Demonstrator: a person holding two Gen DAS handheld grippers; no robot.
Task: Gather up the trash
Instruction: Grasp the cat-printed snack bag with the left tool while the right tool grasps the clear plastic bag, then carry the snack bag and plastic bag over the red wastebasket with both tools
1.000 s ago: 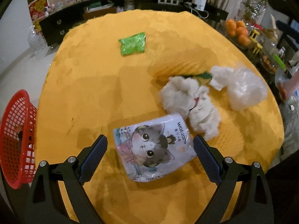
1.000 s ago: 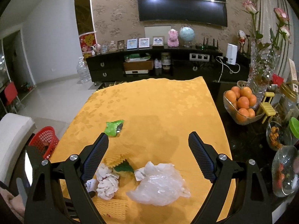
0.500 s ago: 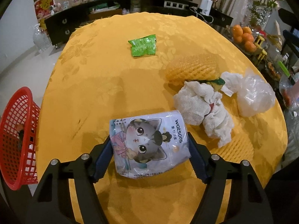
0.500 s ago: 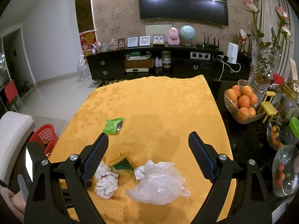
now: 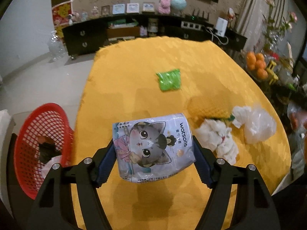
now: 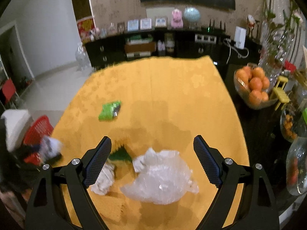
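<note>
Two black two-finger grippers over a round table [image 5: 119,88] under a yellow patterned cloth. Left gripper [image 5: 153,157]: jaws partly drawn in and clamped on both side edges of a pale glossy wipes packet printed with a grey cartoon cat [image 5: 153,145]; packet lifted clear of the cloth, shadow beneath it, tilted slightly. Right gripper [image 6: 152,161]: jaws spread wide, gripping nothing, poised above a crumpled clear plastic bag [image 6: 161,180] lying on the near part of the cloth, pads well apart from it on either side.

Left of the bag, just beside it: a wad of crumpled white tissue [image 6: 104,178], partly behind the left finger of that gripper, with a small dark green scrap [image 6: 120,153] at its far edge. Near the tissue, a yellow foam fruit net [image 6: 111,205] on the near edge; a second net [image 5: 209,106] farther out, hard to tell from the cloth. Farther toward the table's middle, alone: a small bright green foil wrapper [image 5: 168,79].

Off the table's left edge, lower down: a red plastic mesh basket [image 5: 28,134] with some scraps already inside. Off the right side: a glass bowl of oranges [image 6: 253,88] on a dark surface.
</note>
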